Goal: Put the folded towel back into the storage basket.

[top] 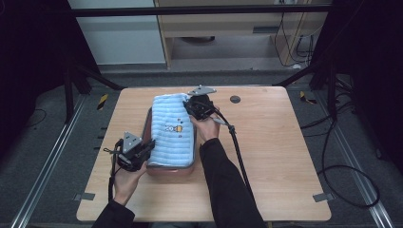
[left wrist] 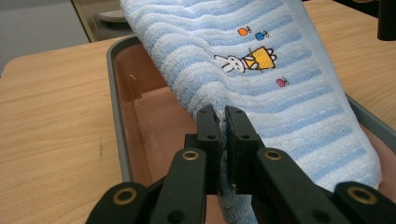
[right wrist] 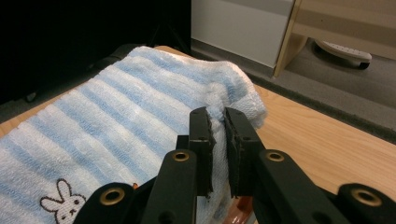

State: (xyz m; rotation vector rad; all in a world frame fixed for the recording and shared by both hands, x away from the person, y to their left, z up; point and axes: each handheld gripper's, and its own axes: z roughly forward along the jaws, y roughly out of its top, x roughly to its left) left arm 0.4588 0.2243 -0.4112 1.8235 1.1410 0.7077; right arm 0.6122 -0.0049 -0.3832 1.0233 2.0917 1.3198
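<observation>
I have the left gripper [top: 144, 151] clamped on the towel [top: 172, 129] at its 7 o'clock corner and the right gripper [top: 194, 107] clamped at its 1 o'clock corner, its long axis running 6 to 12 over the tray [top: 167, 170]

Table [top: 275, 156]: light wood.
Disc [top: 235, 99]: dark, on the table's far side.
Tape [top: 102, 101]: yellow-black, on the floor.
</observation>
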